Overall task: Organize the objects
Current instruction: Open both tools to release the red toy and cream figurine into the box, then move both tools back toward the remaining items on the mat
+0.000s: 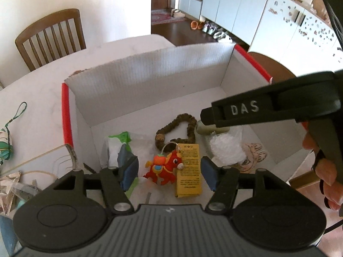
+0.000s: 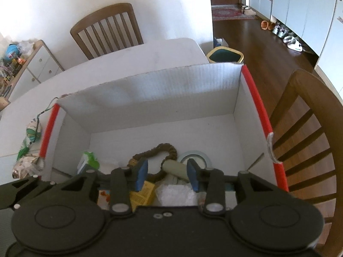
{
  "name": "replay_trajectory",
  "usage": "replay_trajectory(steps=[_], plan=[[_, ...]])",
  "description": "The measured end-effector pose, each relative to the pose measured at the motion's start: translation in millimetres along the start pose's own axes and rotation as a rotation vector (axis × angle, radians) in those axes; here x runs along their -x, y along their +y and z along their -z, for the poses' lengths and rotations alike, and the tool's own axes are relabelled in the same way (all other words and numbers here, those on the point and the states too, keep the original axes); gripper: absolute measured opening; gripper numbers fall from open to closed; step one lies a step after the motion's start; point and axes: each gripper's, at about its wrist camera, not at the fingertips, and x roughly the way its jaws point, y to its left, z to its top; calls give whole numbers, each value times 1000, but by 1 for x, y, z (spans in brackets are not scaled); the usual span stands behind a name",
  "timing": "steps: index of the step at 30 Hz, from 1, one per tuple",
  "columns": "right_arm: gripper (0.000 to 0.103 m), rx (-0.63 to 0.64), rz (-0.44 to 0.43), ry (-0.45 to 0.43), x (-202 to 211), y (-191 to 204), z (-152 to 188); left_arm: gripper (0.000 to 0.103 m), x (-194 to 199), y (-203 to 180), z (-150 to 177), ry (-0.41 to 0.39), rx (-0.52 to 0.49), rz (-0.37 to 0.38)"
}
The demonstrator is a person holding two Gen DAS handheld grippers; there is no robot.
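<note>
A white cardboard box with red edges stands on the white table. On its floor lie a red toy horse with a yellow tag, a brown scrunchie, a clear plastic bag, a green-white packet and a beige cylinder. My left gripper hovers open over the horse, pads clear of it. My right gripper is open above the cylinder and the bag, not pressing either. In the left wrist view it reaches in from the right.
A tape roll lies behind the cylinder. Left of the box sit a green patterned pouch and crumpled wrappers. Wooden chairs stand behind the table and at the right. A hand holds the right gripper.
</note>
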Motion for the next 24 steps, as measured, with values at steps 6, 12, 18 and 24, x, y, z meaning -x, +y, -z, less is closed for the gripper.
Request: replay_trajectory(steps=[6,12,18,24], plan=[[46,24,-22,-38,29,7,10,63,29,5,1,-61,6,23],[53,59,-46,-83,62,21,20,63,60,18,6,-117,34,35],[61,97,-44,-140,89,42,29,63,89,37,13,-170,47,41],[65,100,-57,-172,106,61,37,63,112,58,23,-202,45,42]])
